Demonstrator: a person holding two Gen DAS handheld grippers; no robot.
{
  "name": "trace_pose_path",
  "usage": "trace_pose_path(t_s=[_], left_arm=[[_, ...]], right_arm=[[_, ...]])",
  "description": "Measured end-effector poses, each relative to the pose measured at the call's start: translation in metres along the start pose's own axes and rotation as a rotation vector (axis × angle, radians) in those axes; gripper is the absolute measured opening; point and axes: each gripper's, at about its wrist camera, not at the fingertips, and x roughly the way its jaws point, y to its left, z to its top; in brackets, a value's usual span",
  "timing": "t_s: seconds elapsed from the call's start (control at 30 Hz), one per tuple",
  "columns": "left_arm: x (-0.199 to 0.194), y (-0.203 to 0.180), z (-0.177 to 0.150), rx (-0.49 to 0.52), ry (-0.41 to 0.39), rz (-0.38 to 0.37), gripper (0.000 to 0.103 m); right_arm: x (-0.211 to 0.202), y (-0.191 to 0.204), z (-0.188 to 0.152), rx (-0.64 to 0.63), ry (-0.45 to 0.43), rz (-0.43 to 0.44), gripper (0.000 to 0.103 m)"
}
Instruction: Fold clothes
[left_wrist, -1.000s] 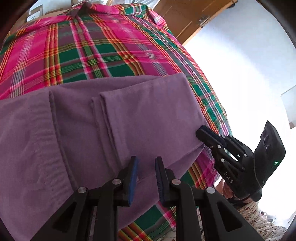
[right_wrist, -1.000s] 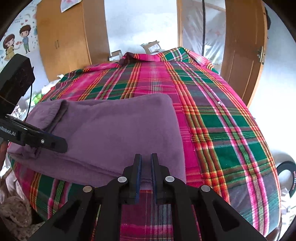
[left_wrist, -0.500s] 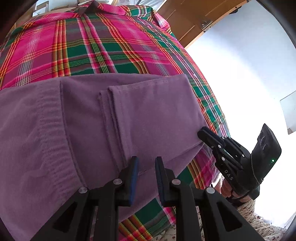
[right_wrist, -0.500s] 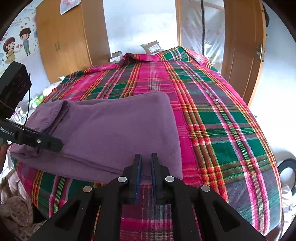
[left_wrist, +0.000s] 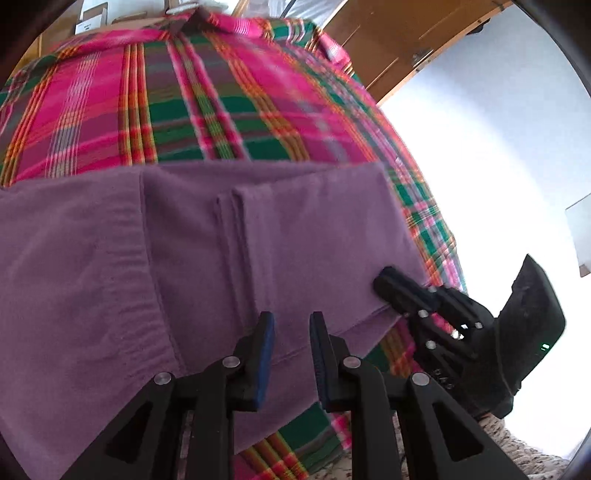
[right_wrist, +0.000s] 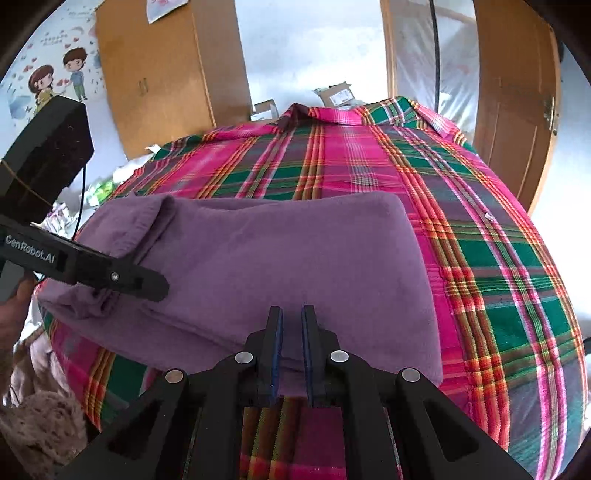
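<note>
Nearest to my right wrist camera, my right gripper (right_wrist: 291, 325) has its two blue-padded fingers drawn almost together over the near hem of the purple garment (right_wrist: 280, 266). A strip of the purple cloth sits between the pads, so I read it as clenched on that edge. From my left wrist camera the right gripper (left_wrist: 391, 286) shows at the garment's near right corner, its tip touching the cloth.

My left gripper (left_wrist: 291, 332) hangs over the near edge of the same garment with its fingers parted and purple cloth showing in the gap between them; I cannot tell from this view whether the pads actually touch the fabric. In the right wrist view the left gripper (right_wrist: 147, 284) reaches in from the left, its black tip lying against the bunched left end of the garment, where a ribbed band (right_wrist: 129, 236) is rolled up.

The garment lies folded into a wide rectangle on the near part of the bed, with seams and a layered edge visible across its top. Under it is a plaid bedspread (right_wrist: 498, 258) in pink, green and orange, which covers the rest of the bed out to the far end.

Beyond the bed I see cardboard boxes (right_wrist: 336, 94), a wooden wardrobe (right_wrist: 166, 74) on the left, a wooden door (right_wrist: 517, 103) on the right, and a cartoon wall sticker (right_wrist: 59, 85) at far left.
</note>
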Motion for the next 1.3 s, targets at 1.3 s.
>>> trace_pose_path(t_s=[1.3], left_arm=[[0.003,0.017,0.039,-0.071,-0.053,-0.008,0.019]], right_arm=[[0.035,-0.042,0.051,0.057,0.044,-0.11,0.01]])
